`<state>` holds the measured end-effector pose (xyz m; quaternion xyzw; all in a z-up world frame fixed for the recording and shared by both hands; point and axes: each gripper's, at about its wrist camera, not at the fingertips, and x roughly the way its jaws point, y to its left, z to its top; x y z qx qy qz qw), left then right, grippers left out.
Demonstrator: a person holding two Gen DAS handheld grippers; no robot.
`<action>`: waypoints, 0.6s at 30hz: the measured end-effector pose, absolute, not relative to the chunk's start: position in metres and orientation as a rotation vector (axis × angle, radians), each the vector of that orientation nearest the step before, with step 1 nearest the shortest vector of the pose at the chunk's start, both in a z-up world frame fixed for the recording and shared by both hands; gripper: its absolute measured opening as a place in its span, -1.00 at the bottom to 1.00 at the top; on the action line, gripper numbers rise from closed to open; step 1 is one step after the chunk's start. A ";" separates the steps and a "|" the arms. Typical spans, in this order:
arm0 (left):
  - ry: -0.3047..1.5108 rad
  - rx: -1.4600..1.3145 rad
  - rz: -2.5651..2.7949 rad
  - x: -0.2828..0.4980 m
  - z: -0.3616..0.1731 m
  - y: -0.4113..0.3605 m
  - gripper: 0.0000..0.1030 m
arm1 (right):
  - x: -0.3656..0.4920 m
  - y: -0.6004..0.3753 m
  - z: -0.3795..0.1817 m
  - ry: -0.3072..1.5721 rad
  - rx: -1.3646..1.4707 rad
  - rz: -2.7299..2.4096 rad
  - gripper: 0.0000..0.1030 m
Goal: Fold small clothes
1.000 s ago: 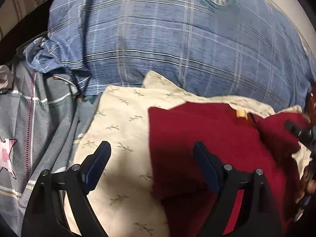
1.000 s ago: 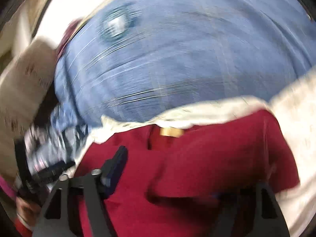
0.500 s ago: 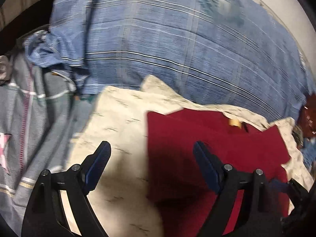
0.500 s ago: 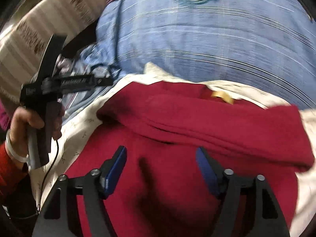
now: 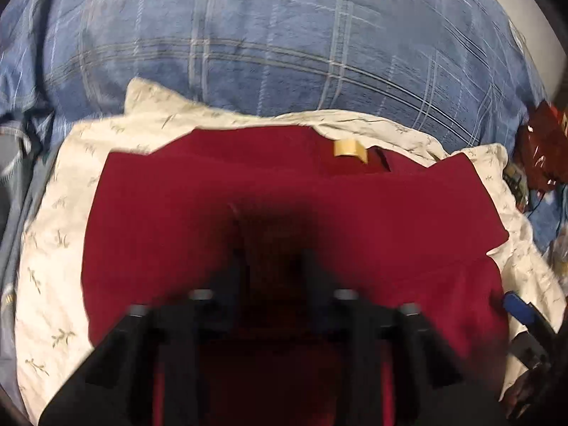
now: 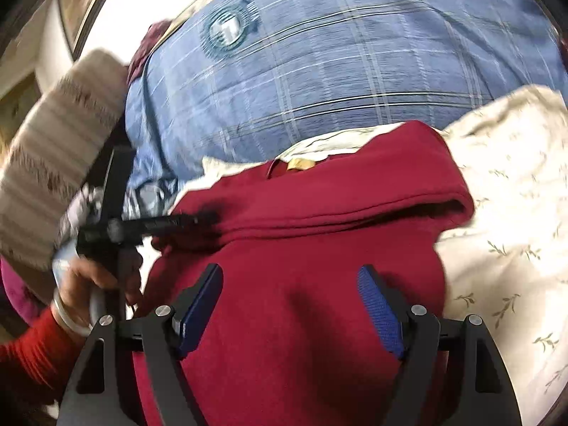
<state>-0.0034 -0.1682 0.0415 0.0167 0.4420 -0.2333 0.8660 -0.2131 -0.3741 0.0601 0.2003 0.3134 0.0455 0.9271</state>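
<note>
Sweater: a dark red sweater (image 6: 301, 248) lies part-folded on a leaf-print cloth (image 6: 507, 220) atop the bed.
Left gripper (image 5: 273, 266): closing on the fold.
Right gripper (image 6: 289, 294): opening, nothing pinched, over the red cloth.

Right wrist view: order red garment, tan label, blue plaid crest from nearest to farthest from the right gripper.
From the right gripper:
1. Red garment: directly under and between the open fingers.
2. Tan label: at the garment's far edge, just beyond the fold.
3. Crest: farthest, up on the blue plaid bedding, left of centre.
</note>
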 end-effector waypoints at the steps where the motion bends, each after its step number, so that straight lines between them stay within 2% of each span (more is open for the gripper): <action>1: 0.922 0.037 -0.501 -0.003 0.046 -0.171 -0.75 | -0.213 -0.378 0.060 0.640 0.419 0.081 0.56; 7: 0.838 -0.102 -0.554 0.001 0.089 -0.127 -0.76 | -0.213 -0.409 0.072 0.627 0.434 -0.050 0.60; 10: 0.872 -0.101 -0.518 0.004 0.075 -0.104 -0.75 | -0.204 -0.426 0.072 0.629 0.442 -0.121 0.72; 14: 0.942 -0.090 -0.504 0.008 0.041 -0.096 -0.75 | -0.180 -0.446 0.062 0.683 0.490 -0.143 0.73; 18: 0.928 -0.097 -0.506 0.008 0.039 -0.096 -0.75 | -0.146 -0.466 0.050 0.720 0.589 -0.151 0.73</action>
